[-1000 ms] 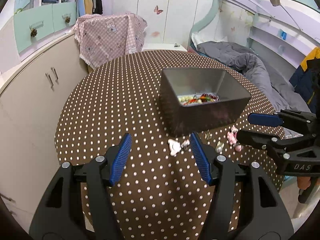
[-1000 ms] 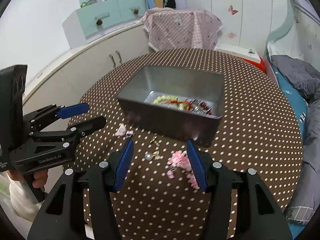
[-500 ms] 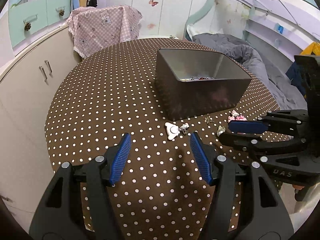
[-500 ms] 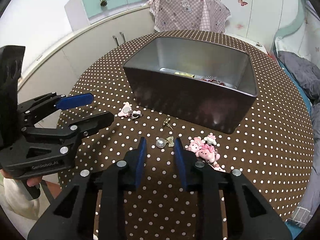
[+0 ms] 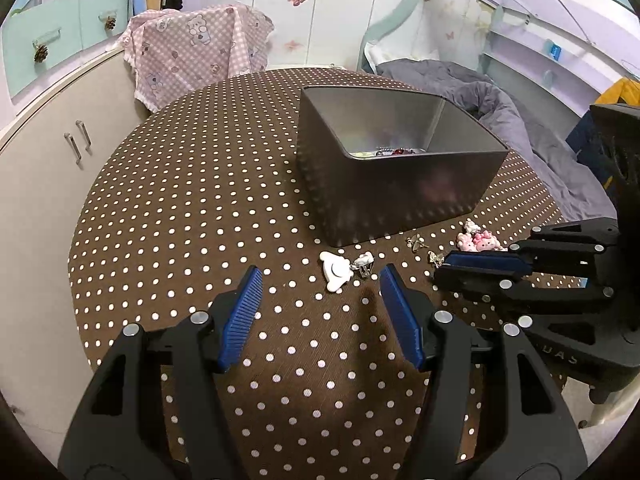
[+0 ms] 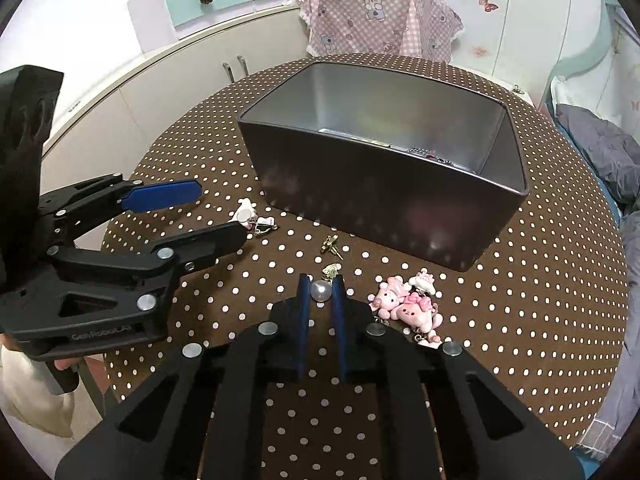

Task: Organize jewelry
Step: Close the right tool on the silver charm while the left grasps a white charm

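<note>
A grey metal box [image 5: 400, 200] [image 6: 384, 204] stands on the dotted brown table, with beads and jewelry inside. My right gripper [image 6: 321, 286] is shut on a pearl earring [image 6: 322, 290] that lies on the cloth just in front of the box. My left gripper [image 5: 320, 280] is open, low over the table, with a white charm [image 5: 336, 272] [image 6: 244, 213] and its clip between and just beyond its tips. Pink plush charms [image 6: 408, 304] [image 5: 480, 240] lie to the right of the pearl. A small gold earring [image 6: 331, 245] lies near the box.
The round table [image 5: 180, 200] ends close behind both grippers. A white cabinet [image 5: 40, 160] stands at the left, a chair with a pink checked cloth [image 5: 196, 52] behind the table, and a bed with grey bedding [image 5: 500, 104] at the right.
My right gripper has come down and forward and its jaws have narrowed from open to shut around the pearl. My left gripper has dropped lower toward the white charm and stays open.
</note>
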